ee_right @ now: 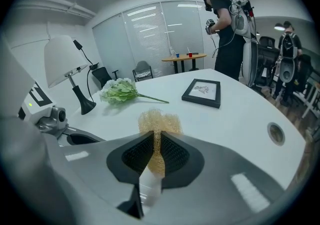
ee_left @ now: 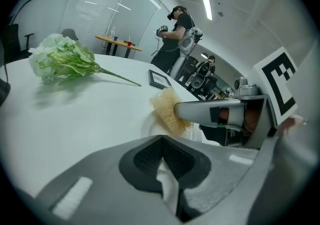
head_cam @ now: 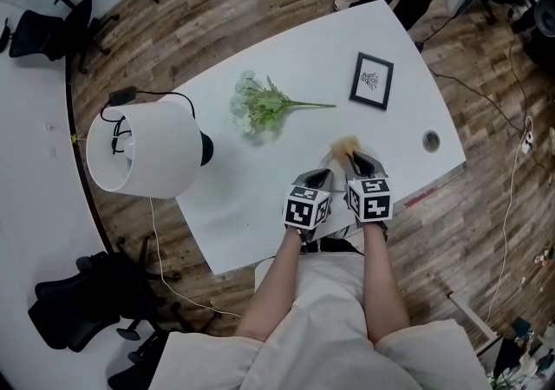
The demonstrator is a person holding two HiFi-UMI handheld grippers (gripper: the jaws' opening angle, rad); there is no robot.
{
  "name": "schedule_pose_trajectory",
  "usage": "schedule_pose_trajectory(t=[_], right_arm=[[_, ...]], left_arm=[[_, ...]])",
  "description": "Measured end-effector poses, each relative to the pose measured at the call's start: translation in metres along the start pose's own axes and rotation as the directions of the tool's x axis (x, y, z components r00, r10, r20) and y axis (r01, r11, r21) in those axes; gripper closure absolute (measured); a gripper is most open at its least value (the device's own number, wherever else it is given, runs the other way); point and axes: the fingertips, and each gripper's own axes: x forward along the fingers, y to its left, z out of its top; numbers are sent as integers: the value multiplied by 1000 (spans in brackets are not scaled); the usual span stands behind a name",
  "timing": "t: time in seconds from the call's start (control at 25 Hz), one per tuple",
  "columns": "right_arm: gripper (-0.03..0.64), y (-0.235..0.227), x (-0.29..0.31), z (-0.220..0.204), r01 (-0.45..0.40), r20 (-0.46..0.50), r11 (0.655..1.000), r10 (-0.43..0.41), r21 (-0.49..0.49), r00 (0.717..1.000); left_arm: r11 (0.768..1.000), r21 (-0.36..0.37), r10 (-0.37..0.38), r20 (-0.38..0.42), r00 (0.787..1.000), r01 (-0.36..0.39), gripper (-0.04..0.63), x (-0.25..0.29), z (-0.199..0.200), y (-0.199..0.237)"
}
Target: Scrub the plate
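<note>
The white table (head_cam: 303,59) carries a lamp (head_cam: 143,147) at its left edge, flowers (head_cam: 260,107) and a picture frame (head_cam: 372,81) toward the far side, with bare tabletop stretching from them to the near edge. The plate (ee_left: 151,126) lies there, close to the person. The left gripper (ee_left: 167,179) is clamped on the plate's near rim, and just beside it the right gripper (ee_right: 156,154) is clenched on a tan mesh scrubber (ee_right: 159,123) that sits on the plate.

Likely an office: swivel chairs (head_cam: 48,29), glass partitions (ee_right: 150,39).
</note>
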Motion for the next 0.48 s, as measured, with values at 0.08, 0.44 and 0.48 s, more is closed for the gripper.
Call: schedule_pose_trajectory(t=[0.08,0.44,0.48], right_arm=[[552,-5,-1,0,6,4,1000,-6,1,1000],[551,-28,-10,-1,50,8,999,-50,8,999],[551,-32,-12,-2,57,9,998,-57,12,998]], left_arm=[[1000,-3,3,3,1000,-3,595,-1,0,0],[1000,-22,10,24,1000,-10,595,-4,-3,0],[1000,-25,12,27,1000,-11,595,-4,-2,0]])
